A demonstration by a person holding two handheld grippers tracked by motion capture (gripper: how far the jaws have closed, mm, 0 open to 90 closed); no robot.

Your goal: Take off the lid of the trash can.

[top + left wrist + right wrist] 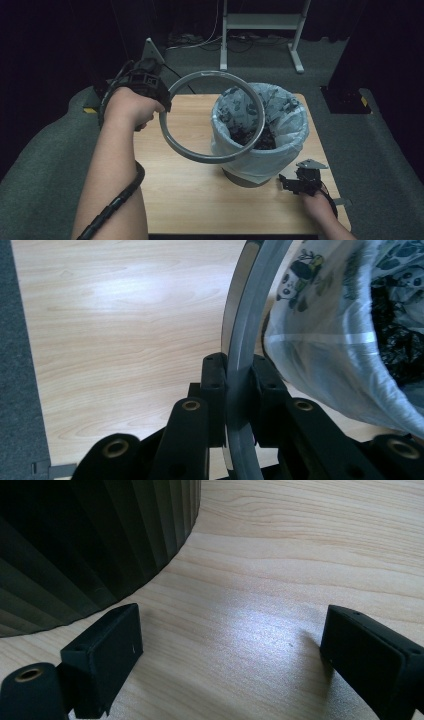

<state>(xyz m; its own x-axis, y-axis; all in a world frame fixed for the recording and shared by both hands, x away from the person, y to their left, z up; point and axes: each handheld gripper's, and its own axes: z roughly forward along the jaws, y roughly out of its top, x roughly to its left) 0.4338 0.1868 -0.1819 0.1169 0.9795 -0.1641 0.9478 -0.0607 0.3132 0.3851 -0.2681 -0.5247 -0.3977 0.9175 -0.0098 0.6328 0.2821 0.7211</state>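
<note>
A large grey ring (214, 118) hangs in the air over the table, its right part in front of the bin's mouth. My left gripper (161, 106) is shut on the ring's left edge; in the left gripper view the ring's rim (240, 365) runs up between the two pads, which press on it. A round dark bin (252, 176) lined with a pale panda-print bag (287, 117) stands on the table's right half. My right gripper (292, 184) rests low by the bin's base, jaws wide open with bare wood between them (232, 645).
The wooden table (185, 200) has free room at its left and front. The bin's ribbed dark wall (85, 545) is close to the right gripper. Grey carpet surrounds the table, and a white frame stand (260, 22) is at the back.
</note>
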